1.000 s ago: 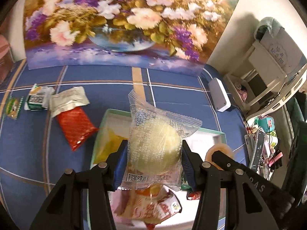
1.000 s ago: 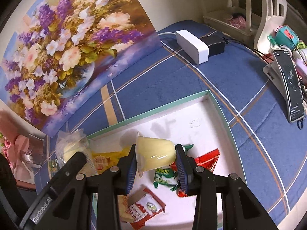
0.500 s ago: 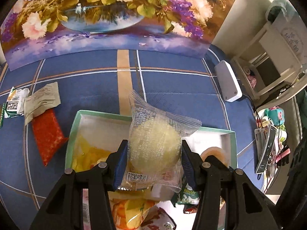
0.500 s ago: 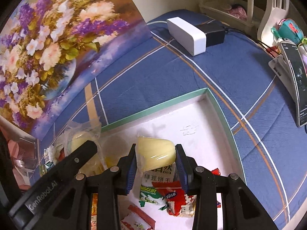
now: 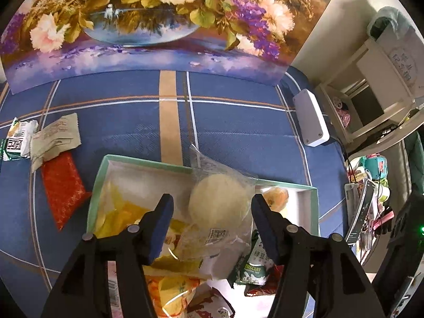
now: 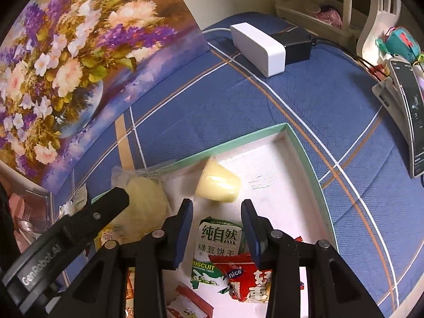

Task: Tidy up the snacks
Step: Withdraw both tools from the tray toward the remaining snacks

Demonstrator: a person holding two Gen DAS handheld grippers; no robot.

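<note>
Nearest, the left gripper (image 5: pixel 212 204) points down into a shallow green-rimmed box (image 5: pixel 148 160). Its jaws have just been opening and stand fairly wide. The round pastry in clear wrap (image 5: pixel 220 198) lies between them, untouched, resting on the yellow packets in the box, probably just set down there. Beside it, the right gripper (image 6: pixel 216 206) also hangs over the box. Its jaws are narrowly apart with nothing between them. A green biscuit packet (image 6: pixel 218 243) shows through the gap. A pale jelly cup (image 6: pixel 217 185) lies tilted just beyond the tips, seemingly free, near the box's far wall. Farther out, a red packet (image 5: pixel 63 185) and two others wait on the blue checked surface (image 5: pixel 238 122), likely next to collect. A flower painting (image 5: pixel 159 26) stands behind.
</note>
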